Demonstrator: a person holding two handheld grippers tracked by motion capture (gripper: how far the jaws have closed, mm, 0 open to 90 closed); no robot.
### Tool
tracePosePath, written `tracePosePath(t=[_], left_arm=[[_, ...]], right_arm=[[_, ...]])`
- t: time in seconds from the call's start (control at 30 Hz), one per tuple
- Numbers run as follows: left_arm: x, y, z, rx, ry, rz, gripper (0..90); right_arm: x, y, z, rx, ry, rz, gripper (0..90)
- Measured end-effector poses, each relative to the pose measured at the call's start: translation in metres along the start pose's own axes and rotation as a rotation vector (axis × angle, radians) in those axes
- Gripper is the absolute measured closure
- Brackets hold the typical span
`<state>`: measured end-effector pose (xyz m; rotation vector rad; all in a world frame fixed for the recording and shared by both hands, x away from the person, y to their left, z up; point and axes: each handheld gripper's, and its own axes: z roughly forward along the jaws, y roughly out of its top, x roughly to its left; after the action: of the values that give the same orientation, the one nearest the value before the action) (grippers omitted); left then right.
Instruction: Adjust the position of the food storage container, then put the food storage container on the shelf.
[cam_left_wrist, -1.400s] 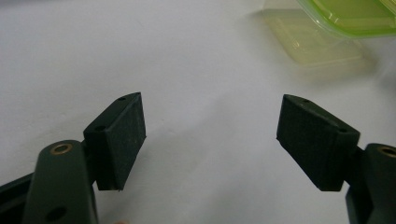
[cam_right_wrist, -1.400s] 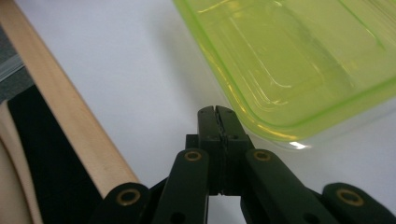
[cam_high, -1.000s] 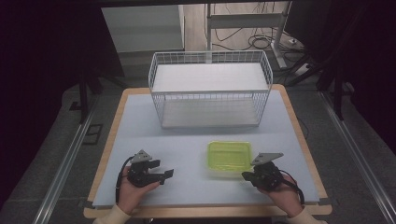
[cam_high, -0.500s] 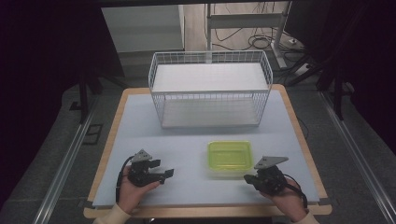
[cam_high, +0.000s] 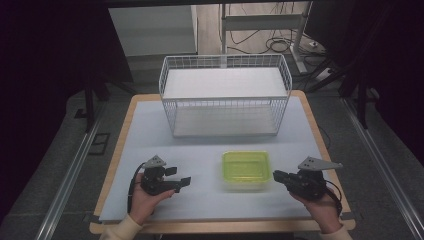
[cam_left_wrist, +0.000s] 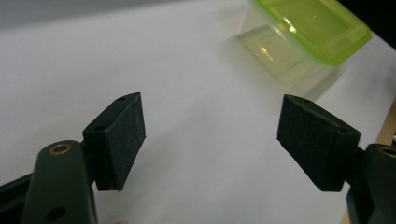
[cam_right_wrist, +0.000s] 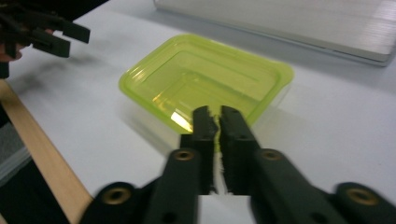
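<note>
The right tongs (cam_right_wrist: 215, 122) have just been parting from fully closed; their jaws now stand a narrow slit apart with nothing between them, tips just short of the near rim of the green container (cam_right_wrist: 205, 84). In the high view the right tongs (cam_high: 280, 177) sit just beside the container (cam_high: 245, 170), pointing at its side. The left tongs (cam_left_wrist: 210, 140) are wide and empty (they hover over bare counter (cam_high: 200, 150) some way to the container's other side).

The container rests lid-on near the front middle of the counter, well apart from the white wire basket (cam_high: 225, 97) behind it.

The risk, as I judge it: with so slim a gap the right tongs would butt the rim rather than straddle it, shoving the light box sideways across the smooth surface. A thin, springy lid edge could also slip from a shallow pinch.
</note>
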<state>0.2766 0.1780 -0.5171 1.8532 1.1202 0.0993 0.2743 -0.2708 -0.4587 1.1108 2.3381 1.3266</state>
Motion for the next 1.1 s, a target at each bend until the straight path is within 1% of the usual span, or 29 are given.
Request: tracePosePath(t=[0.03, 0.07, 0.1, 0.13, 0.17, 0.2, 0.3, 0.37, 0.47, 0.5, 0.53, 0.6, 0.63, 0.7, 0.77, 0.8, 0.83, 0.9, 0.93, 0.97, 1.0, 1.03, 1.07, 1.1], left_arm=[[0.0, 0.0, 0.0, 0.0, 0.0, 0.0, 23.2], [-0.001, 0.001, -0.001, -0.007, -0.009, -0.008, 23.2], [-0.002, 0.003, -0.003, -0.015, -0.023, -0.016, 23.2], [-0.002, 0.003, -0.003, -0.015, -0.023, -0.016, 23.2], [-0.004, 0.004, -0.004, -0.021, -0.029, -0.018, 23.3], [-0.006, 0.006, -0.006, -0.028, -0.035, -0.016, 23.3], [-0.008, 0.009, -0.008, -0.037, -0.049, -0.031, 23.6], [-0.009, 0.012, -0.008, -0.041, -0.059, -0.04, 23.7], [-0.01, 0.014, -0.007, -0.043, -0.065, -0.04, 23.7], [-0.011, 0.015, -0.006, -0.044, -0.069, -0.044, 23.7], [-0.012, 0.017, -0.005, -0.041, -0.075, -0.044, 23.7], [-0.012, 0.018, -0.004, -0.041, -0.078, -0.042, 23.7], [-0.012, 0.019, -0.003, -0.038, -0.079, -0.043, 23.7], [-0.012, 0.019, -0.002, -0.034, -0.08, -0.045, 23.7], [-0.012, 0.021, 0.0, -0.034, -0.088, -0.057, 23.8], [-0.012, 0.021, 0.0, -0.034, -0.088, -0.057, 23.8], [-0.011, 0.024, 0.001, -0.035, -0.094, -0.068, 23.8], [-0.012, 0.025, 0.002, -0.038, -0.094, -0.073, 23.8], [-0.012, 0.027, 0.005, -0.037, -0.107, -0.083, 24.0], [-0.012, 0.027, 0.005, -0.037, -0.107, -0.083, 24.0], [-0.012, 0.029, 0.006, -0.035, -0.113, -0.09, 24.0], [-0.012, 0.03, 0.008, -0.033, -0.113, -0.086, 24.1], [-0.012, 0.032, 0.01, -0.03, -0.114, -0.094, 24.1], [-0.012, 0.033, 0.012, -0.027, -0.118, -0.099, 24.2]], right_arm=[[0.0, 0.0, 0.0, 0.0, 0.0, 0.0, 78.2], [-0.004, -0.001, -0.001, -0.03, -0.027, -0.011, 66.8], [-0.005, -0.002, -0.001, -0.048, -0.037, -0.019, 59.9], [-0.005, -0.002, -0.001, -0.048, -0.037, -0.019, 59.9], [-0.009, 0.0, -0.001, -0.067, -0.04, -0.007, 44.8], [-0.011, 0.001, -0.001, -0.076, -0.04, 0.004, 39.2], [-0.015, 0.003, -0.001, -0.093, -0.039, 0.023, 31.0], [-0.018, 0.003, 0.0, -0.091, -0.041, 0.023, 28.4], [-0.02, 0.003, 0.001, -0.091, -0.038, 0.029, 25.9], [-0.02, 0.003, 0.001, -0.087, -0.039, 0.037, 24.5], [-0.022, 0.003, 0.001, -0.082, -0.046, 0.057, 22.1], [-0.022, 0.003, 0.001, -0.081, -0.047, 0.059, 21.7], [-0.024, 0.004, 0.002, -0.075, -0.051, 0.076, 21.3], [-0.025, 0.004, 0.002, -0.074, -0.051, 0.076, 21.3], [-0.03, 0.004, 0.003, -0.067, -0.046, 0.103, 21.3], [-0.03, 0.004, 0.003, -0.067, -0.046, 0.103, 21.3], [-0.032, 0.004, 0.004, -0.06, -0.038, 0.114, 21.6], [-0.033, 0.005, 0.004, -0.055, -0.035, 0.119, 22.0], [-0.036, 0.005, 0.006, -0.049, -0.021, 0.136, 23.1], [-0.037, 0.006, 0.007, -0.043, -0.016, 0.147, 23.2], [-0.037, 0.006, 0.007, -0.043, -0.016, 0.147, 23.2], [-0.04, 0.007, 0.01, -0.031, -0.005, 0.165, 24.2], [-0.04, 0.007, 0.01, -0.031, -0.005, 0.165, 24.2], [-0.043, 0.009, 0.015, -0.019, 0.008, 0.182, 24.7]])
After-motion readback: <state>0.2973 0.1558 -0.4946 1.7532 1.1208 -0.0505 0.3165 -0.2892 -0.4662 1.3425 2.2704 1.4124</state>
